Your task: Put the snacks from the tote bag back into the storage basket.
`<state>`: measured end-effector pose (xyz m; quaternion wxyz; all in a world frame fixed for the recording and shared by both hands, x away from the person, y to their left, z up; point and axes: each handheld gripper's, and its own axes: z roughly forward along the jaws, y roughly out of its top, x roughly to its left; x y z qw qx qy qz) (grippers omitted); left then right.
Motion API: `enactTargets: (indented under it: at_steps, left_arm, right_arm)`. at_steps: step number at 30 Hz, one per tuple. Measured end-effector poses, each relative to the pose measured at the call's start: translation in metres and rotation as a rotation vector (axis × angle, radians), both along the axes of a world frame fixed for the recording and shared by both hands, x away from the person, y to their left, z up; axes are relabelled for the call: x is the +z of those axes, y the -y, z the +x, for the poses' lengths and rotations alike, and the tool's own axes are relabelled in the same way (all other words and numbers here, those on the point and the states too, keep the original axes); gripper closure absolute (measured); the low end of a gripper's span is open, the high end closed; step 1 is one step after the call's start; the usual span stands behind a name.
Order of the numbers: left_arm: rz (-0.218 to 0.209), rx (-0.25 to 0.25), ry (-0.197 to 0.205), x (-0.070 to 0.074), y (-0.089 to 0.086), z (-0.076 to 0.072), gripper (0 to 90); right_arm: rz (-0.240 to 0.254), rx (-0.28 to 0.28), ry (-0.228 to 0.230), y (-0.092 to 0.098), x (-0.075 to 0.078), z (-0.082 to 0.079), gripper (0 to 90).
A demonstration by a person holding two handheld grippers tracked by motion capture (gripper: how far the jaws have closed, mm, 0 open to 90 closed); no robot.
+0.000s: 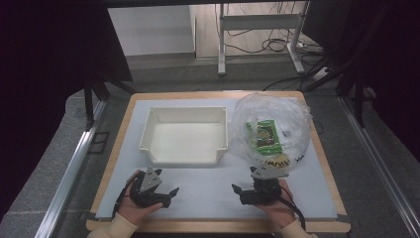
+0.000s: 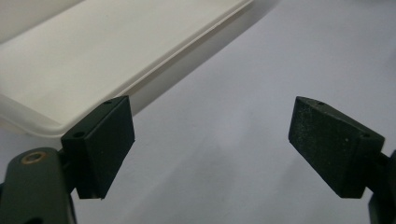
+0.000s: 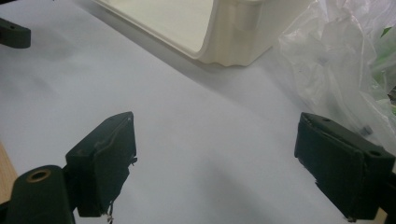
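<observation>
A white plastic bin (image 1: 183,157) stands open-topped in the middle of the white mat, and nothing is visible inside it. To its right lies a crumpled clear plastic bag (image 1: 292,116) holding green snack packets (image 1: 267,136). My left gripper (image 1: 170,193) rests on the mat in front of the bin's left corner, its jaws spread wide apart. My right gripper (image 1: 238,191) lies just in front of the bag, also open. In the left gripper view, my left gripper (image 2: 210,144) holds nothing, with the bin (image 2: 70,60) ahead on the left. In the right gripper view, my right gripper (image 3: 215,163) is open over bare mat, with the bin (image 3: 238,32) and the bag (image 3: 341,60) ahead.
The white mat (image 1: 208,198) covers a wooden table (image 1: 119,134). A tip of the left gripper (image 3: 11,35) shows at the upper left of the right gripper view. Beyond the table are a grey floor, a desk frame (image 1: 257,22) and cables.
</observation>
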<state>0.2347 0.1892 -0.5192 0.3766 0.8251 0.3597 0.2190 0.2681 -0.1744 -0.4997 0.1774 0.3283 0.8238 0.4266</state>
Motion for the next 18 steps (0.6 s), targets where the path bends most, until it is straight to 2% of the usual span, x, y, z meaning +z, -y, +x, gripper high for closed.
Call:
enactTargets:
  at_steps: [4, 13, 15, 18]
  left_arm:
    - [-0.002, -0.012, 0.012, -0.001, -0.002, -0.003, 14.3]
    - [-0.012, -0.035, 0.029, -0.002, -0.005, -0.009, 13.9]
    - [-0.024, -0.034, 0.034, -0.001, -0.007, -0.011, 13.9]
    - [-0.019, -0.037, 0.035, -0.001, -0.006, -0.010, 13.9]
  right_arm:
    - [0.019, -0.002, -0.012, 0.001, 0.000, 0.000, 13.2]
    - [0.020, 0.029, -0.024, -0.008, 0.000, 0.001, 12.8]
    - [0.023, 0.039, -0.043, -0.011, -0.001, 0.002, 12.9]
    - [0.015, 0.051, -0.053, -0.012, -0.004, 0.001, 13.2]
